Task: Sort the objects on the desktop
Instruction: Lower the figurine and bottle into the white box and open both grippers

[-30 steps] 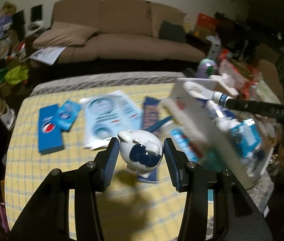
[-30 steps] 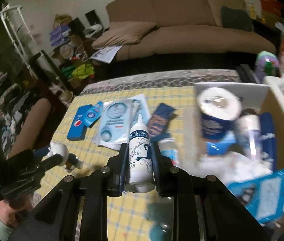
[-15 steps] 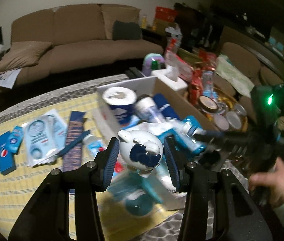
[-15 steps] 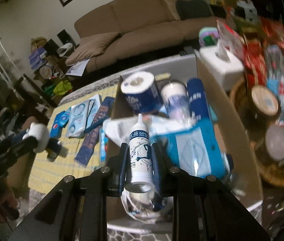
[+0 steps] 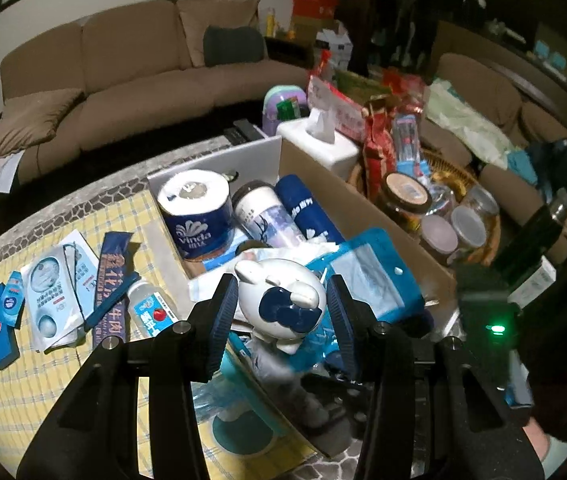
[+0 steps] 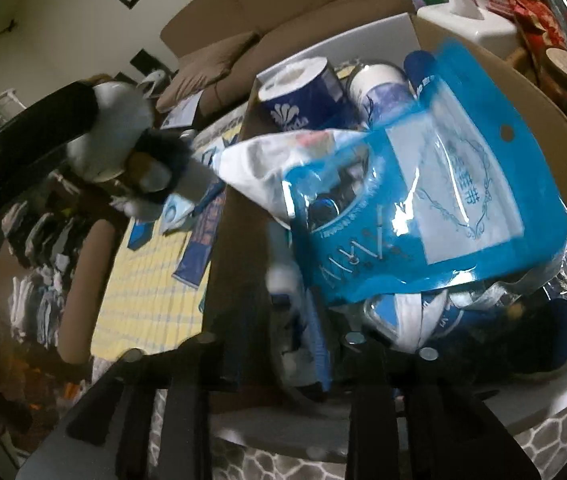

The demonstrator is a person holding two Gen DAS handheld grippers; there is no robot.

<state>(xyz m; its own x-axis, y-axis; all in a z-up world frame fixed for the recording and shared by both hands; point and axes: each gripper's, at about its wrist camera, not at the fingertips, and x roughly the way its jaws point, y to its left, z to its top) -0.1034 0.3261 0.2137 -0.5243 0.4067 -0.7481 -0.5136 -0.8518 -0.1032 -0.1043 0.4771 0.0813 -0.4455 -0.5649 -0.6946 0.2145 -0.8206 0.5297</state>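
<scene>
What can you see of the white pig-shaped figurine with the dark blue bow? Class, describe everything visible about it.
The figurine is glossy white, apparently ceramic or hard plastic, with rounded ears and a dark blue bow on its front. It sits tilted between the fingers of the left gripper, whose ribbed blue pads press on its sides, holding it in the air above the cardboard box, over a blue pouch. In the right wrist view it appears blurred.

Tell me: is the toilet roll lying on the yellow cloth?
No, the toilet roll stands inside the cardboard box, beside a cup.
</scene>
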